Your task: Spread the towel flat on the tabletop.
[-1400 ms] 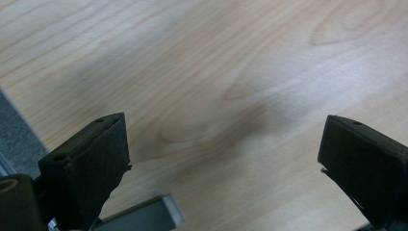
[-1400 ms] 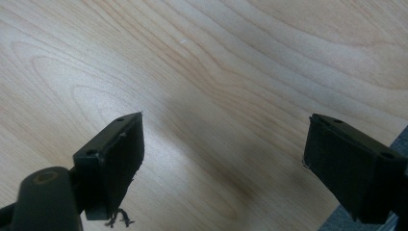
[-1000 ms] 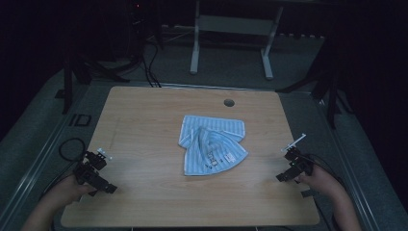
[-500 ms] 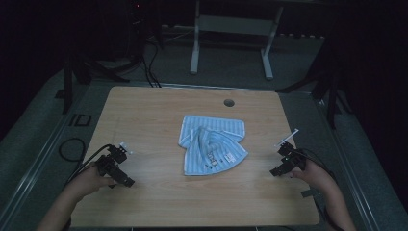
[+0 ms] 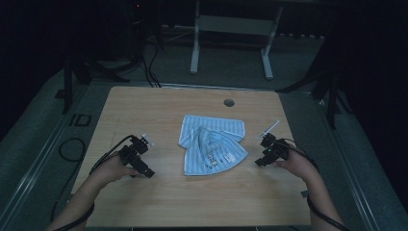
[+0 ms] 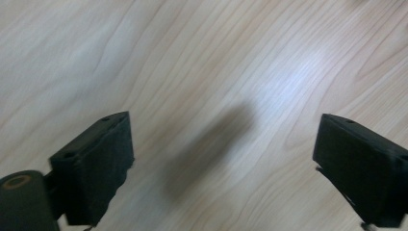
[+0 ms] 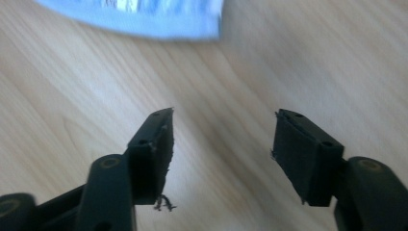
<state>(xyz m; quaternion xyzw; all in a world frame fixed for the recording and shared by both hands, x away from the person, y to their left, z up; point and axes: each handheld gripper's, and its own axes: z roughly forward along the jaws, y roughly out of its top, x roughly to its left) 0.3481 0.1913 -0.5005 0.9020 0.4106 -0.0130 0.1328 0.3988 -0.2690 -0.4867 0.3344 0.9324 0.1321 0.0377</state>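
Observation:
A blue-and-white striped cloth [image 5: 211, 144] lies crumpled in the middle of the wooden table [image 5: 192, 202]. My left gripper [image 5: 143, 166] hovers over bare wood a short way left of the cloth. In the left gripper view its jaws [image 6: 223, 134] stand wide open with nothing between them, and they have just been closing a little. My right gripper [image 5: 261, 160] is just off the cloth's right edge. Its jaws [image 7: 223, 120] are open over bare wood and have just been closing, with nothing between them. The cloth's hem [image 7: 144, 19] lies just ahead of them.
A round cable hole [image 5: 228, 102] sits near the table's far edge. Black cables [image 5: 72, 149] loop on the floor at the left. A white stand [image 5: 231, 29] rises behind the table. Bare wood surrounds the cloth on all sides.
Both hands have moved inward toward the cloth: the left gripper rightward, the right gripper leftward and slightly farther up the table. The cloth has not moved.

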